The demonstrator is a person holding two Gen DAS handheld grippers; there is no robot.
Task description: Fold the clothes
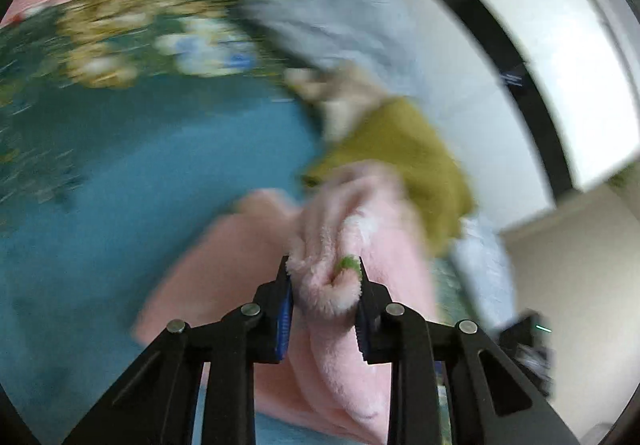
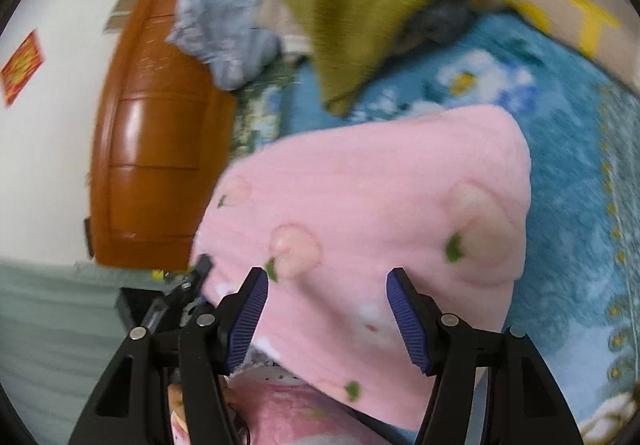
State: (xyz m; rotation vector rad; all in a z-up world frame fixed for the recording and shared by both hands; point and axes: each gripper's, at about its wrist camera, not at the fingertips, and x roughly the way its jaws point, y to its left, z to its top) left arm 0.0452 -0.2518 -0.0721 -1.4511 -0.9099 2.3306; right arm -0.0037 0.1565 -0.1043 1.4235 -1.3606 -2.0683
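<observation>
The left claw (image 1: 323, 277) pinches a bunched fold of the pink fleece garment (image 1: 348, 245), which drapes down onto the blue floral bedspread (image 1: 132, 173). The right claw (image 2: 327, 293) is spread wide, its blue-ribbed pads (image 2: 248, 321) on either side of the same pink fleece, printed with peaches and green leaves, without gripping it. Just beyond lie an olive-green garment (image 2: 360, 5), a pale grey-blue one (image 2: 224, 25) and a beige cloth with yellow letters (image 2: 560, 13). A wooden headboard (image 2: 156, 133) stands at the bed's edge.
</observation>
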